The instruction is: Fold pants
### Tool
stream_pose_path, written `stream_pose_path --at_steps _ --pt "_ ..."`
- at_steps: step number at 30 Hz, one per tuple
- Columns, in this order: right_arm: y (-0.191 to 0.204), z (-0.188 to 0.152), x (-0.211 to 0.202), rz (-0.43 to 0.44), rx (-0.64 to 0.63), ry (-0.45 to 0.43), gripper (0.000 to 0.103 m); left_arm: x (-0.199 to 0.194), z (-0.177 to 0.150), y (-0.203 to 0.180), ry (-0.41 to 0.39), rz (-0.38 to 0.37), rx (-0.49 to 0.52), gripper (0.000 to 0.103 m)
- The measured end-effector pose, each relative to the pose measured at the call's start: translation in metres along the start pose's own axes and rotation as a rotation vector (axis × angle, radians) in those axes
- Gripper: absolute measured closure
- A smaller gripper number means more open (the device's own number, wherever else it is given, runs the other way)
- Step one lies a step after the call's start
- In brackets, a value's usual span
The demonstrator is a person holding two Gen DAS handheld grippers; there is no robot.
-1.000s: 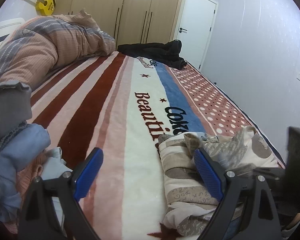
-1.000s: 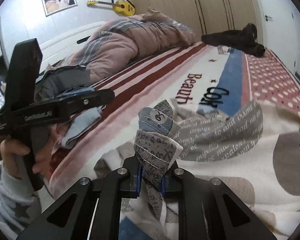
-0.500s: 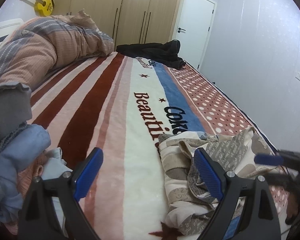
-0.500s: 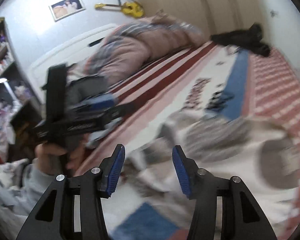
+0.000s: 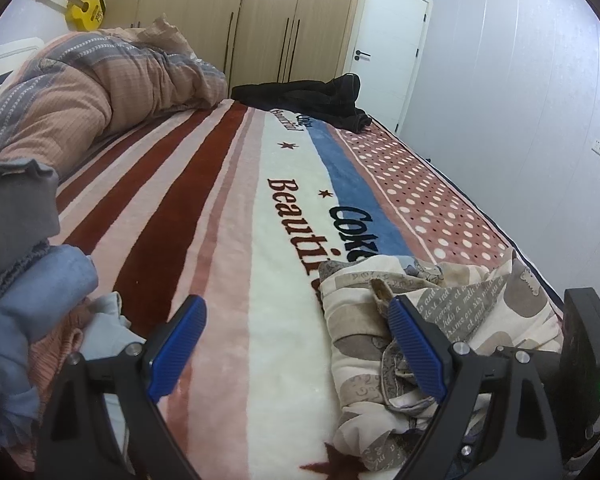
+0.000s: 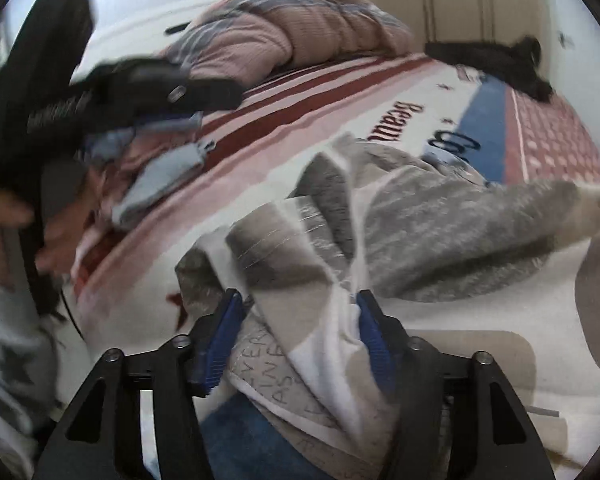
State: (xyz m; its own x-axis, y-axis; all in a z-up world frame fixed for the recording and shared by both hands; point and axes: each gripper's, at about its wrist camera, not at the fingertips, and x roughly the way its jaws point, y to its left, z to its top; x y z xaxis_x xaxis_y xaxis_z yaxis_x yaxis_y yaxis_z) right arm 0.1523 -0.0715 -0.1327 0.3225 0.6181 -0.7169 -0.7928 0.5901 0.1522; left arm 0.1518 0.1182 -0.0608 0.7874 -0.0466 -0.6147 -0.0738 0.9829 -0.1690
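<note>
The pants [image 5: 440,316] are cream and grey patterned cloth with printed letters, lying crumpled on the striped bed blanket [image 5: 228,216] at the lower right of the left wrist view. My left gripper [image 5: 296,336] is open and empty, hovering over the blanket just left of the pants. In the right wrist view the pants [image 6: 440,216] fill the frame. My right gripper [image 6: 296,328] is open, with a bunched fold of the pants lying between its blue pads. The view is blurred by motion.
A pile of blue, pink and grey clothes [image 5: 32,312] lies at the left edge of the bed. A rumpled striped duvet [image 5: 80,96] lies at the head. A black garment [image 5: 312,96] lies at the far end, near the wardrobe and white door.
My right gripper let go of the pant fold it was pinching, opened, and now has moved down onto the bunched cloth. The left gripper stayed open and nearly still.
</note>
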Motion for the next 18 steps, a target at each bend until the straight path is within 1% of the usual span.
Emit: stream_pose_path --at_steps 2,4,6,8,11,13,14,16,18 --pt "0.003 0.002 -0.003 -0.009 -0.012 0.001 0.045 0.001 0.0 0.0 -0.001 -0.003 -0.002 0.013" --pt "0.005 0.007 -0.015 0.041 0.007 -0.051 0.045 0.0 0.0 0.001 -0.003 0.0 -0.004 0.013" --pt "0.008 0.013 -0.024 0.071 0.011 -0.087 0.045 -0.001 0.0 0.003 -0.005 0.0 -0.013 0.013" --pt "0.01 0.018 -0.019 0.091 0.017 -0.073 0.045 -0.002 0.001 0.005 -0.008 -0.003 -0.021 0.013" --pt "0.014 0.017 -0.005 0.133 0.026 -0.044 0.065 -0.005 0.0 0.007 -0.009 0.001 -0.018 0.013" --pt "0.022 0.016 0.002 0.124 -0.008 -0.032 0.065 -0.005 -0.001 0.008 -0.008 0.003 -0.014 0.013" --pt "0.025 0.014 0.003 0.133 -0.022 -0.024 0.065 -0.005 -0.001 0.008 -0.008 0.004 -0.013 0.013" --pt "0.032 0.01 0.005 0.191 -0.029 0.0 0.065 -0.005 -0.001 0.008 -0.008 0.003 -0.014 0.013" --pt "0.041 0.006 0.002 0.242 -0.058 0.0 0.066 -0.004 -0.002 0.008 -0.007 0.0 -0.018 0.013"
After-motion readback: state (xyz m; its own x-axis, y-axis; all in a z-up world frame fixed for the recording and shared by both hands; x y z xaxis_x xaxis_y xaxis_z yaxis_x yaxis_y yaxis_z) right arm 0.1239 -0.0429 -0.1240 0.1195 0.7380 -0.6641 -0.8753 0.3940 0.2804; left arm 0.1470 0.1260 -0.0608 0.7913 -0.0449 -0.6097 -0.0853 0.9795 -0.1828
